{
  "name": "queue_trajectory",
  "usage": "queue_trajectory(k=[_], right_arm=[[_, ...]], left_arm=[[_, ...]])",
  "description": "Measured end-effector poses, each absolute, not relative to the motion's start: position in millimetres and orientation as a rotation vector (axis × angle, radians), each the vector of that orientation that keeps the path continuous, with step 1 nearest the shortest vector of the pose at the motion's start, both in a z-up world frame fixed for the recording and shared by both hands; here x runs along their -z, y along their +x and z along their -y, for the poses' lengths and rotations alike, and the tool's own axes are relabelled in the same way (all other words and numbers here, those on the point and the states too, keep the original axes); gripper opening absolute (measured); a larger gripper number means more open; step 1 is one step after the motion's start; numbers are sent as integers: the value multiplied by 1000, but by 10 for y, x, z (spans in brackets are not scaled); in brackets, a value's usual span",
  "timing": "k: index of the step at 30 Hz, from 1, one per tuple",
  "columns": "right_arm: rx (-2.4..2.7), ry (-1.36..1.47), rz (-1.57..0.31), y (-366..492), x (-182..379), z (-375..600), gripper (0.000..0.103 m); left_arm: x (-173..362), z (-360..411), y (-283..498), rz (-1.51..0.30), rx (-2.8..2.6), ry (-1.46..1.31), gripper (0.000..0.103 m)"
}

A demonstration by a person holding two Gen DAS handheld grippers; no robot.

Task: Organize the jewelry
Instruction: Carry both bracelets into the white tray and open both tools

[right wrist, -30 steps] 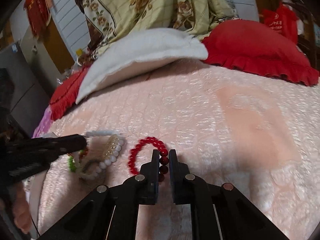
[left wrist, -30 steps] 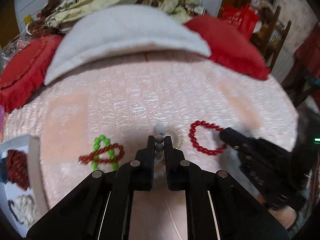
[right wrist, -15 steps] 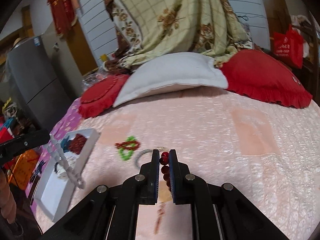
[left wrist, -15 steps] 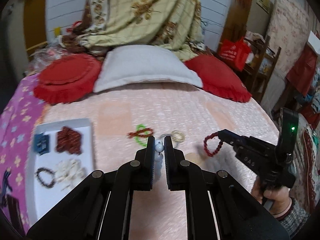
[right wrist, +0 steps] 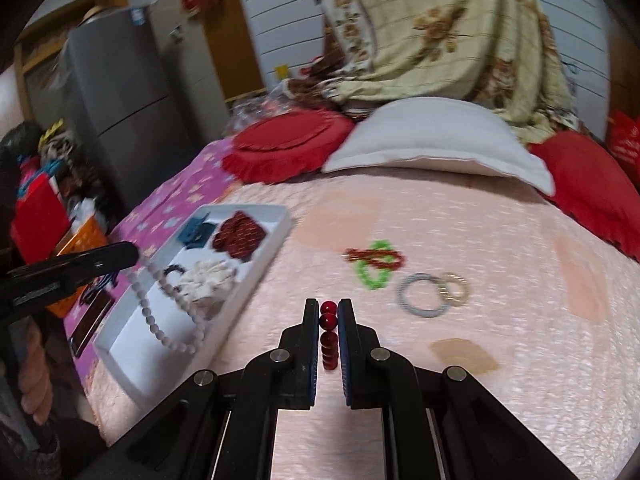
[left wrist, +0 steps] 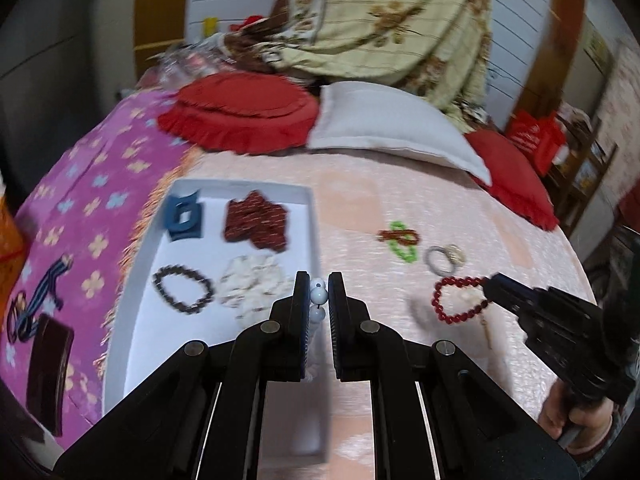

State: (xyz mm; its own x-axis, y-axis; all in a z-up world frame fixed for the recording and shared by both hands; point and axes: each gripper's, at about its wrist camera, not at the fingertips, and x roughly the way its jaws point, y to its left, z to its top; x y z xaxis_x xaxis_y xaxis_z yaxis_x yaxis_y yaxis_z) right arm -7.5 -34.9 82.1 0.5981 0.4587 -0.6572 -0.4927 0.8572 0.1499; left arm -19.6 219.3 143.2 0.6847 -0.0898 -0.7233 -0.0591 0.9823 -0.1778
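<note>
left hand-held gripper (left wrist: 319, 294) clamped on white bead bracelet (right wrist: 168, 312), dangling over white tray (left wrist: 138, 248) near edge | right hand-held gripper (right wrist: 329, 312) pinching red bead bracelet (left wrist: 460, 300) over bed, tray to its left | left hand nearer

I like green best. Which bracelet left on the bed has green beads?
The green bead bracelet, tangled with a dark red strand; the other loose pieces nearby, the grey ring and gold ring, have no green.

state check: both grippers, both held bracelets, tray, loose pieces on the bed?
left gripper: shut on white bead bracelet, hanging over tray.
right gripper: shut on red bead bracelet, lifted.
white tray: open, holds four pieces.
green-and-red bracelets: on bedspread, overlapping.
two rings: on bedspread, touching.
</note>
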Motion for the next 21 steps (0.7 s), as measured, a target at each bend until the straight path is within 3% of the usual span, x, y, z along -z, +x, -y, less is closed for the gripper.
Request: queue_trajectory(k=[16,21], right_arm=[[-783,-137,-802,-310,-836,-1017,9],[-940,-35,-851,-372,-739,-1261,9]], left_arm=[[-622,-3259,-107,-1004,-239,-266,8],[-508,-3478,-146,-1016,-261,-306,8]])
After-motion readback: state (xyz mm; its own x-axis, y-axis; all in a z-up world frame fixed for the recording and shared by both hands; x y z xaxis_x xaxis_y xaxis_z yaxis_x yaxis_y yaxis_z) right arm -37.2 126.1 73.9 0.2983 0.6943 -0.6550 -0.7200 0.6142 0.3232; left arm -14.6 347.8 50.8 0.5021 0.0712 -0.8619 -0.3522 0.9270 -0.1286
